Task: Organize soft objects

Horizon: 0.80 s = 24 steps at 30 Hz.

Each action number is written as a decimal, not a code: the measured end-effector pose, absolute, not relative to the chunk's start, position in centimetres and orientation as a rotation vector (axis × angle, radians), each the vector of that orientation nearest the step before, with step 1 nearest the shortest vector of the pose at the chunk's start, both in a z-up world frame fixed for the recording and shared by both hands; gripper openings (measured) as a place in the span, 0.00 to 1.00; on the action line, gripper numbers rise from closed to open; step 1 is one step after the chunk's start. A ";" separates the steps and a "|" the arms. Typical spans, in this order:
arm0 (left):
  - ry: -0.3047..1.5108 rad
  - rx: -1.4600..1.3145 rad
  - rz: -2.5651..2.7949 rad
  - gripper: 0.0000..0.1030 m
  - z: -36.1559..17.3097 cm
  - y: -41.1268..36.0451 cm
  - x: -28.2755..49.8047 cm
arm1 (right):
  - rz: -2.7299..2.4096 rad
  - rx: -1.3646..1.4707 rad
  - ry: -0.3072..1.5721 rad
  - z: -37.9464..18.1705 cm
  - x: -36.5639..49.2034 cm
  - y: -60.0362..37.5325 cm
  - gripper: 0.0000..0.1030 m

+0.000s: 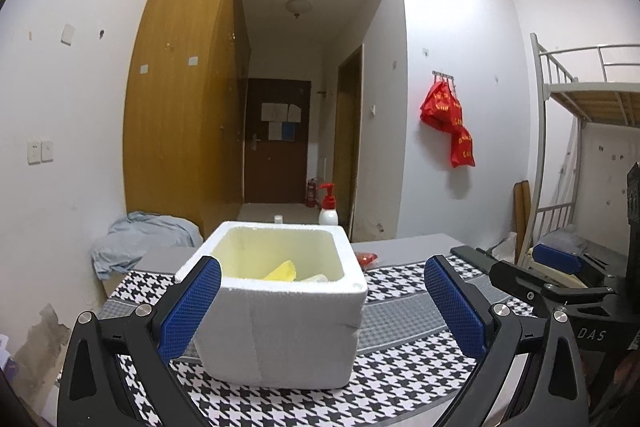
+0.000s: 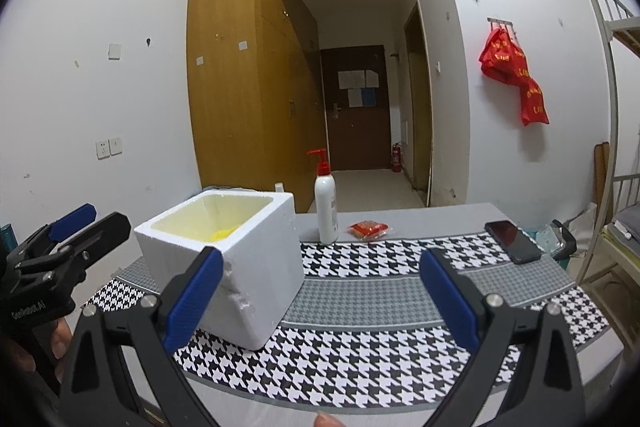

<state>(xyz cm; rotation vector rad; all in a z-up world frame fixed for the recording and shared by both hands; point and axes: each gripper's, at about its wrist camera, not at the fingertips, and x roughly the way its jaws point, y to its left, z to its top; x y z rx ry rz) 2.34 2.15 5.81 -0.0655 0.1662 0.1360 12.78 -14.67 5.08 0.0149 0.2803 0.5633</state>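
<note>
A white foam box (image 1: 280,311) stands on the houndstooth cloth, and a yellow soft object (image 1: 282,271) with a pale one beside it lies inside. My left gripper (image 1: 322,271) is open, its blue pads either side of the box front, holding nothing. In the right wrist view the foam box (image 2: 240,267) sits left of centre with yellow showing inside (image 2: 224,235). My right gripper (image 2: 320,259) is open and empty above the cloth, right of the box. A small red packet (image 2: 369,229) lies on the table behind the cloth.
A white pump bottle with a red top (image 2: 326,209) stands behind the box. A dark phone (image 2: 512,241) lies at the cloth's right edge. The left gripper's body (image 2: 52,251) shows at far left. A bunk bed frame (image 1: 572,131) stands to the right.
</note>
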 end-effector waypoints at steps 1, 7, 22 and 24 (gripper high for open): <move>0.170 -0.064 0.139 0.99 5.7 2.1 2.3 | 0.562 0.015 0.281 4.9 12.7 -14.7 0.97; 0.172 -0.055 0.163 0.99 4.7 1.3 1.7 | 0.564 0.013 0.273 3.8 11.6 -15.2 0.97; 0.150 -0.053 0.250 0.99 2.3 0.4 -1.3 | 0.571 -0.005 0.238 2.1 9.1 -15.7 0.97; 0.156 -0.051 0.253 0.99 1.9 0.3 -1.5 | 0.573 -0.002 0.240 1.8 9.0 -15.8 0.97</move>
